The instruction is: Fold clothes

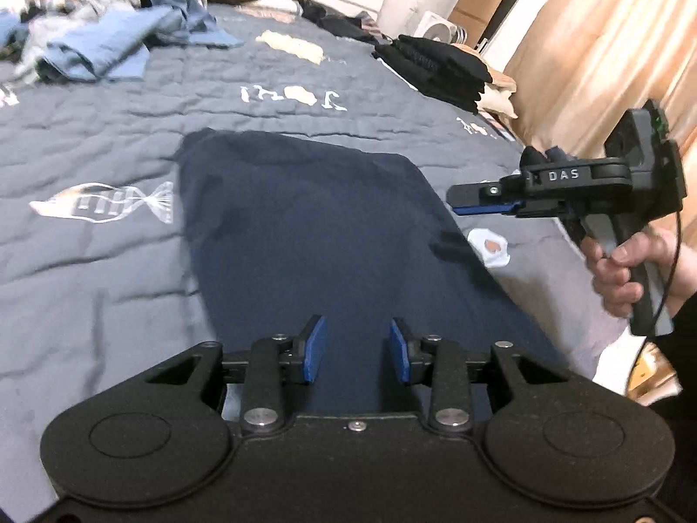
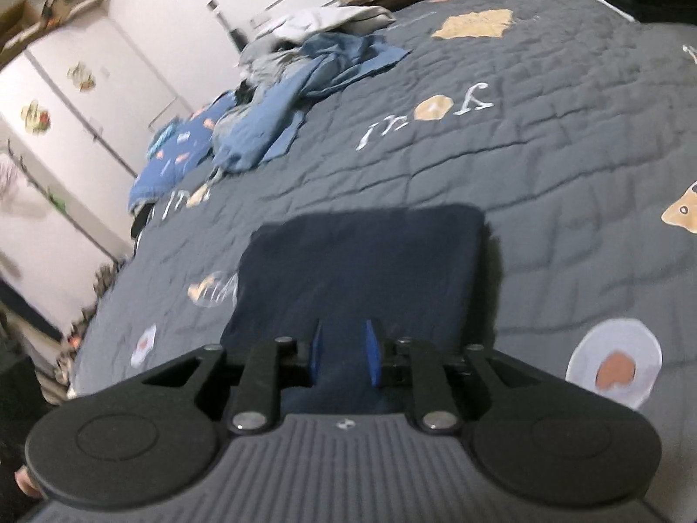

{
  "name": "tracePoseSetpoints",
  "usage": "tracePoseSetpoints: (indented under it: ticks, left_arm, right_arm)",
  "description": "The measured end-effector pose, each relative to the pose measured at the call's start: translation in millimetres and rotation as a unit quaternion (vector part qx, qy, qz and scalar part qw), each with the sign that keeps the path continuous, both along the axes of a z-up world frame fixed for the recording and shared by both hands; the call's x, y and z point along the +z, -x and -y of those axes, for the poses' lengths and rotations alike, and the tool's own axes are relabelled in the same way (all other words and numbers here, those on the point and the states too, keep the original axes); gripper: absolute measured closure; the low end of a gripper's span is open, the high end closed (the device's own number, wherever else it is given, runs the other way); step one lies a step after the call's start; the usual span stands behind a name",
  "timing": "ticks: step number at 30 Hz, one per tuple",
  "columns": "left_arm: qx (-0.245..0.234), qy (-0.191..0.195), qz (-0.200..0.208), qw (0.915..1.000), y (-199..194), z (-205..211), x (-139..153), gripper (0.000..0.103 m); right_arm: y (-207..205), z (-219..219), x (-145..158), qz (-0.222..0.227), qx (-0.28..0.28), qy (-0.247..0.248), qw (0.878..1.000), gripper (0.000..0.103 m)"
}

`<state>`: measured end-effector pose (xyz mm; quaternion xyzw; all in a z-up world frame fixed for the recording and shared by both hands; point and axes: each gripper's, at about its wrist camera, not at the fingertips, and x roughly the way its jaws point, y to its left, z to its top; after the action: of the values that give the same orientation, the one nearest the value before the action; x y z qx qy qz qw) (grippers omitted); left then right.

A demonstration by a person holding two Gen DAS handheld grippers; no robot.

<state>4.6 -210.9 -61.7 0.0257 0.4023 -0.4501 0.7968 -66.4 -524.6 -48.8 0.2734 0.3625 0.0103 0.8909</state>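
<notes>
A dark navy garment (image 1: 313,226) lies flat on the quilted bed, folded into a long rectangle; it also shows in the right wrist view (image 2: 361,261). My left gripper (image 1: 356,351) is open and empty, hovering above the garment's near end. My right gripper (image 2: 344,355) is open and empty above the garment's near edge; in the left wrist view it (image 1: 461,202) is held in a hand at the right, above the garment's right edge.
A heap of unfolded blue and grey clothes (image 1: 109,39) lies at the far left of the bed (image 2: 279,100). A stack of folded black clothes (image 1: 440,69) sits at the far right edge. The grey quilt (image 1: 87,270) surrounds the garment. Curtains (image 1: 610,43) hang at right.
</notes>
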Motion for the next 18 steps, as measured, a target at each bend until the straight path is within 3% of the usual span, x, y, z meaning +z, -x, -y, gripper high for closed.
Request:
tracePoseSetpoints:
  ticks: [3, 5, 10, 14, 18]
  left_arm:
    - [-0.004, -0.024, 0.047, 0.9986, 25.6, -16.8, 5.1, 0.055]
    - [-0.014, -0.044, 0.075, 0.9961, 42.3, -26.2, 5.8, 0.055]
    - [-0.039, -0.110, 0.153, 0.9814, 75.3, -31.6, 0.3, 0.054]
    - [-0.040, -0.135, 0.175, 0.9745, 85.1, -32.9, -7.2, 0.055]
    - [-0.026, -0.130, 0.174, 0.9757, 83.8, -32.3, -10.2, 0.055]
  right_arm:
    - [29.1, -12.9, 0.0, 0.004, -0.020, 0.001, 1.000, 0.073]
    - [50.0, -20.2, -1.7, 0.005, -0.040, 0.000, 0.999, 0.071]
    - [96.9, -34.7, -12.0, -0.006, -0.090, 0.001, 0.996, 0.068]
    - [120.3, -43.4, -16.5, -0.006, -0.110, -0.003, 0.994, 0.067]
    - [137.5, -45.1, -28.7, -0.016, -0.150, -0.015, 0.989, 0.066]
